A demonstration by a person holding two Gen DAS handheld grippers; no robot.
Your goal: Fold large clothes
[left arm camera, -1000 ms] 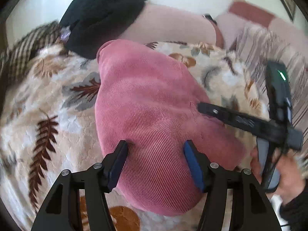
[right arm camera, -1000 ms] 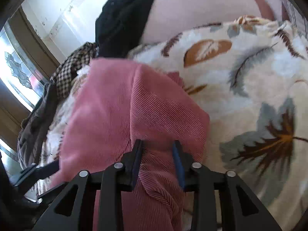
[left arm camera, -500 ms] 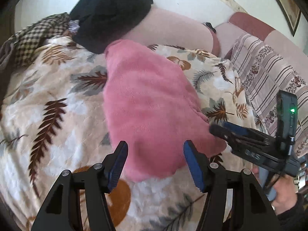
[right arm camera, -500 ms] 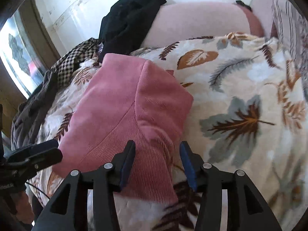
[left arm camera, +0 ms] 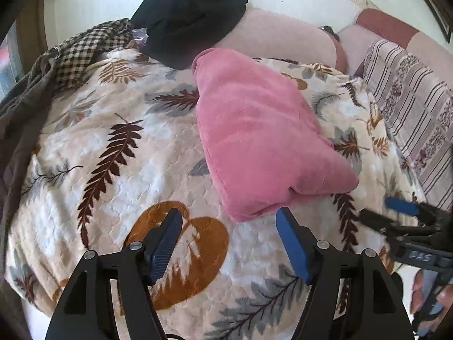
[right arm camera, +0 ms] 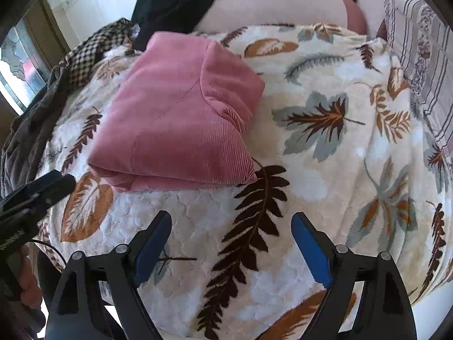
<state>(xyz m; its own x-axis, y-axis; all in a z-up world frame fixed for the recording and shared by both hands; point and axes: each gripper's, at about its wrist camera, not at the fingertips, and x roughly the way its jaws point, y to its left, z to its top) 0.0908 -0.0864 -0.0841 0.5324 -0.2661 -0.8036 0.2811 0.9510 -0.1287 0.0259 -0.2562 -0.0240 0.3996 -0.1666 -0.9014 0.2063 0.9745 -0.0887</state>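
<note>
A pink corduroy garment (left arm camera: 260, 141) lies folded into a thick rectangle on the leaf-patterned blanket (left arm camera: 119, 170); it also shows in the right wrist view (right arm camera: 175, 119). My left gripper (left arm camera: 229, 226) is open and empty, just short of the garment's near edge. My right gripper (right arm camera: 232, 226) is open and empty above bare blanket (right arm camera: 325, 155), a little back from the garment's near right corner. The right gripper also shows at the right edge of the left wrist view (left arm camera: 405, 218). The left gripper shows at the left edge of the right wrist view (right arm camera: 36, 192).
A black garment (left arm camera: 189, 17) lies on a pink sofa arm (left arm camera: 283, 39) behind the blanket. A checked cloth (left arm camera: 85, 48) and a grey-brown cloth (left arm camera: 19, 107) lie at the far left. A striped sofa cover (left arm camera: 410, 99) is at the right.
Both grippers have drawn back from the pink garment. The right gripper let go of its corduroy edge and opened wide. The garment now rests folded on the blanket.
</note>
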